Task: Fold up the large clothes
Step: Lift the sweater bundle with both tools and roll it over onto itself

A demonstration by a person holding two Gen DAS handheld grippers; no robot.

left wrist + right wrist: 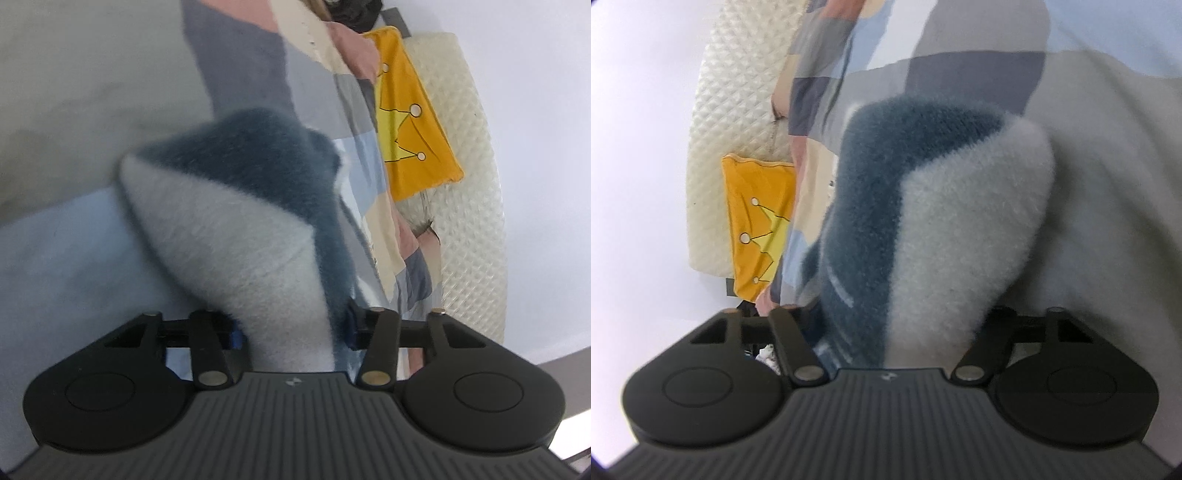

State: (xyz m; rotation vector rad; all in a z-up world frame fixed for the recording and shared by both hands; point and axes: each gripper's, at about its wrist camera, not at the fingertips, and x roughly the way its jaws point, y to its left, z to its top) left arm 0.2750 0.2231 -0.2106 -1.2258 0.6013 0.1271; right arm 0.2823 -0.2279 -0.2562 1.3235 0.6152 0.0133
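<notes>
Left wrist view: left gripper (pixel 293 328) with a thick fold of fuzzy sweater (pixel 236 221) bunched between its fingers (pixel 351 326); blue pads close against the fabric on both sides, so gripping the sweater. Sweater two-toned, pale grey and dark blue-grey, rising from the fingers toward the far middle of the view, somewhat blurred.

Right wrist view: right gripper (pixel 897 328) likewise filled with the same fuzzy sweater (pixel 923 221); fabric packed between the arms, pads themselves hidden by the pile, so grip likely but pad contact not clear to see. Dark blue-grey half on the left, pale grey half on the right.

No earlier picture to set against; no motion noted.

Beneath the sweater: bed with a patchwork cover (pixel 92 240) in grey, light blue, cream and pink blocks. Same cover (pixel 1108 147) fills the right side of the right wrist view.

Far side of the bed: yellow pillow (pixel 413 122) with a crown drawing, lying against a cream quilted headboard (pixel 472 184). In the right wrist view, pillow (pixel 757 206) at left, headboard (pixel 738 92) above it. Pale wall (pixel 546 110) beyond.

Dark object at the far top edge of the left view, too cropped to identify.
</notes>
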